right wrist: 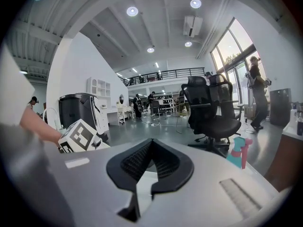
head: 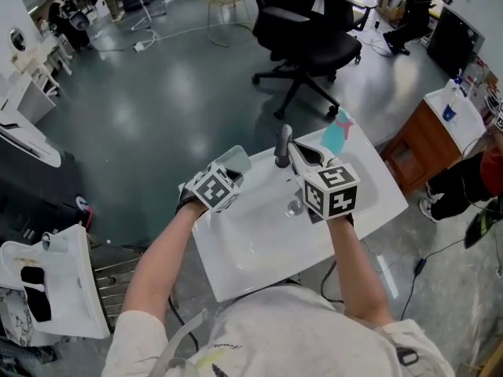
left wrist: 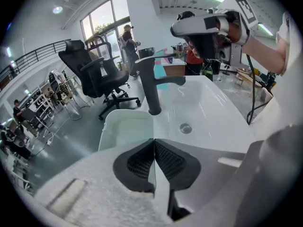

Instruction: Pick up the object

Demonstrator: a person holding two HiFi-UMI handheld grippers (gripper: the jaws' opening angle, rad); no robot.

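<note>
Fingers [left wrist: 138, 162] of left gripper [left wrist: 154, 142] pressed together — tray [left wrist: 124, 126] near edge hidden behind them

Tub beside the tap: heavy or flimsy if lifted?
The tub looks thin-walled and empty, so probably light and slightly bendy. Its broad flat shape suggests it won't roll; perched at the sink edge, a push might slide it off.

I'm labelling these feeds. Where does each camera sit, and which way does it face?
Head view: on the head, steeply down at sink and faucet; forearms, left claw, right claw show.
Left gripper view: on the left claw, across the sink toward the faucet; own shut jaws, right claw.
Right gripper view: on the right claw, level toward the office chair; own jaws.
Shared: faucet, in head and left gripper views.
</note>
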